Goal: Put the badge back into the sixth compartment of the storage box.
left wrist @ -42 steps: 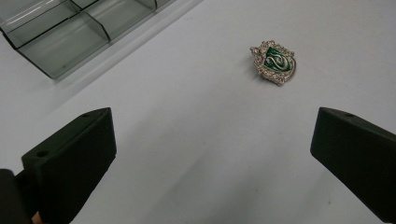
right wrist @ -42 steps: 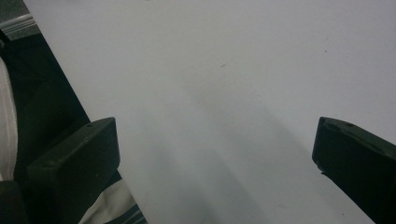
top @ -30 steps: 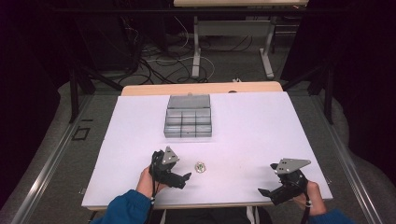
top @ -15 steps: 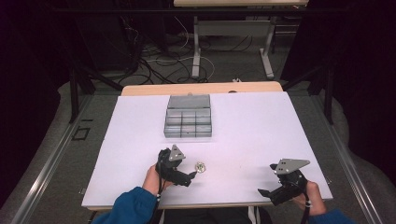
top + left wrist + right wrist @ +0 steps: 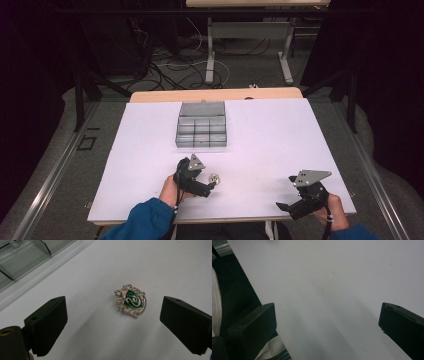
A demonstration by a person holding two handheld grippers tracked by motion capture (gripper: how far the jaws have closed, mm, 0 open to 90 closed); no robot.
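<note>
A small silver crest pin with a green enamel shield and a snake (image 5: 131, 300) lies flat on the white table. In the high view the pin (image 5: 214, 177) sits just right of my left gripper (image 5: 209, 186). Seen along the left gripper (image 5: 113, 323), the jaws stand wide on either side of the pin without touching it; they have just been closing a little. My right gripper (image 5: 281, 206) hovers low at the table's front right corner. In its own view the right gripper (image 5: 327, 330) is open over bare tabletop beside the front edge.
A clear plastic organiser box with several compartments (image 5: 201, 131) stands at the table's back centre; its corner (image 5: 22, 255) shows top left in the left gripper view. The table's front edge (image 5: 259, 305) runs close by the right gripper.
My left gripper has slid rightward toward the pin and tilted down over it. The right gripper has stayed in place.
</note>
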